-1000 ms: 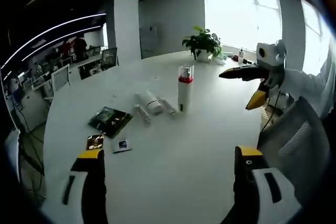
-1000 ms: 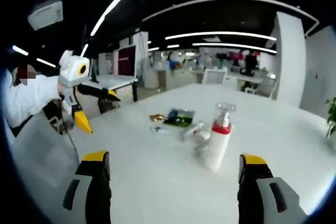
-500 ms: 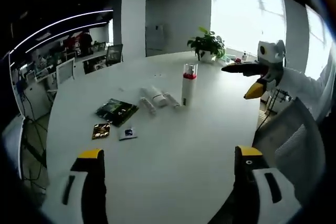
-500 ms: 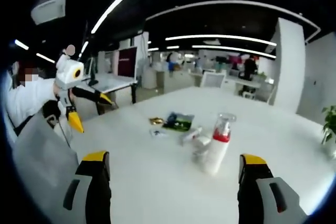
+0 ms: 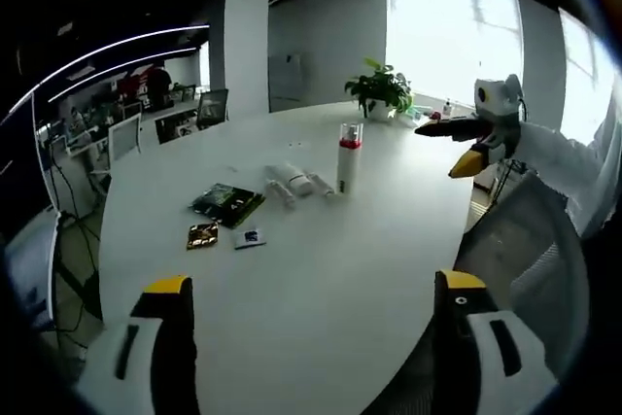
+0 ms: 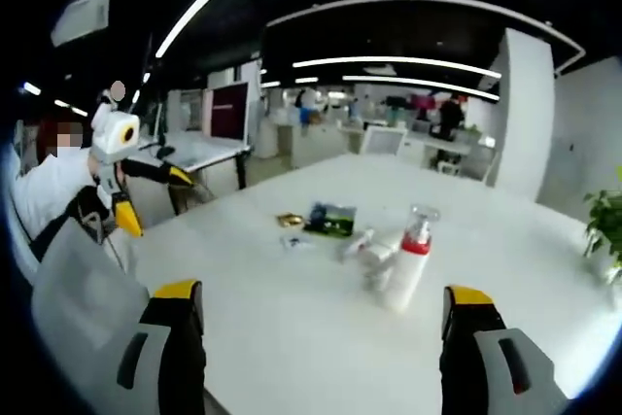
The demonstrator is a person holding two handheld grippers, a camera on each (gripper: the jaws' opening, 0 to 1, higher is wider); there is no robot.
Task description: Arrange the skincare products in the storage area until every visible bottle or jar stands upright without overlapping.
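A white pump bottle (image 5: pixel 348 158) (image 6: pixel 407 265) with a red band and clear cap stands upright on the white round table (image 5: pixel 321 269) (image 6: pixel 292 337). Beside it lie several white tubes (image 5: pixel 291 182) (image 6: pixel 368 251) on their sides, close together. My left gripper (image 5: pixel 316 284) is held open well short of them, over the table's near part, with nothing between its jaws. It appears in the right gripper view as the left gripper (image 6: pixel 155 198), off the table's edge. My right gripper (image 6: pixel 321 291) is open and holds nothing; the left gripper view catches it (image 5: pixel 449 146) beyond the table's right edge.
A green packet (image 5: pixel 228 203) (image 6: pixel 330 219), a gold sachet (image 5: pixel 201 235) (image 6: pixel 289 220) and a small white card (image 5: pixel 250 237) (image 6: pixel 294 239) lie flat left of the tubes. A potted plant (image 5: pixel 379 89) stands at the far edge. A grey mesh chair back (image 5: pixel 525 240) (image 6: pixel 87 279) sits by the table.
Both cameras have drawn back from the table, so the bottle and tubes look smaller and farther. Nothing on the table has moved. Both grippers stay open.
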